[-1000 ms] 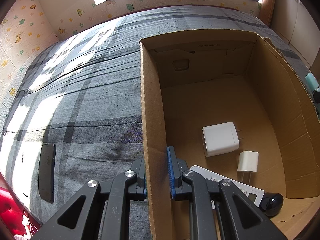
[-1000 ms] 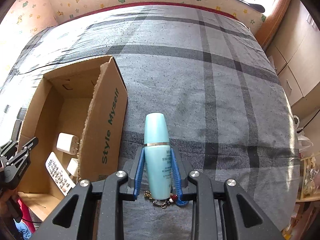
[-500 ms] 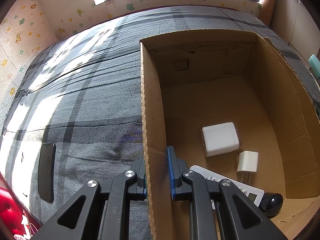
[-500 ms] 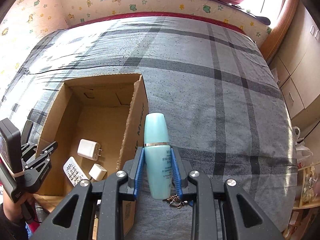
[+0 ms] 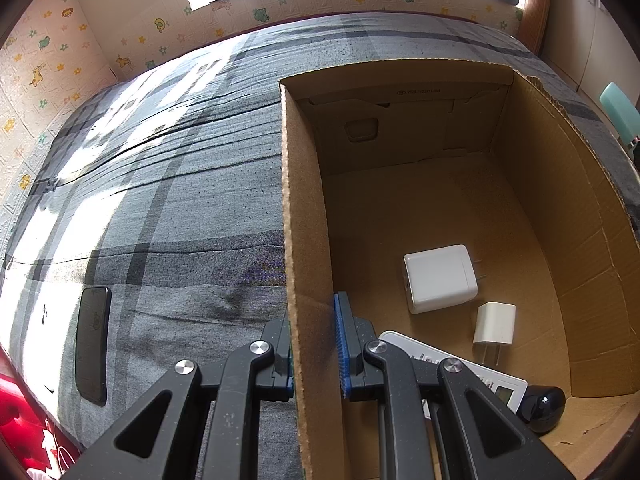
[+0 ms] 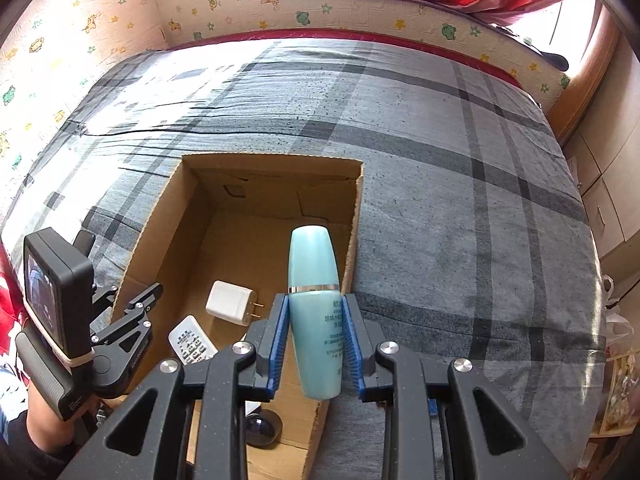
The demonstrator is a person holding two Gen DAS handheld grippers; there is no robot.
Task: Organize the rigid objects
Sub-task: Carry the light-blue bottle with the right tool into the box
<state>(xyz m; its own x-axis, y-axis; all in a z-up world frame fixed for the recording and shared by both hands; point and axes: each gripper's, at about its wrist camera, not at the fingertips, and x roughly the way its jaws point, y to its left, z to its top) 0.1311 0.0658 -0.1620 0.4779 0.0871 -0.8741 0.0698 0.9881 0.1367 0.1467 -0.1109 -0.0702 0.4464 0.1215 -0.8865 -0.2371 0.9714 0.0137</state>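
Turquoise, smooth plastic bottle (image 6: 316,312) looks light, stiff and slippery; right gripper (image 6: 315,344) clamps its lower body above the brown cardboard box (image 6: 352,240), whose wall left gripper (image 5: 314,344) pinches.

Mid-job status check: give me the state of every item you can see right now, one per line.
cardboard box: open-topped, wall clamped by left gripper
teal bottle: lifted, held by right gripper over the box's right wall
large white charger: lying in box
small white charger: lying in box
remote control: lying in box
black round object: in box corner
phone: flat on bed, outside box
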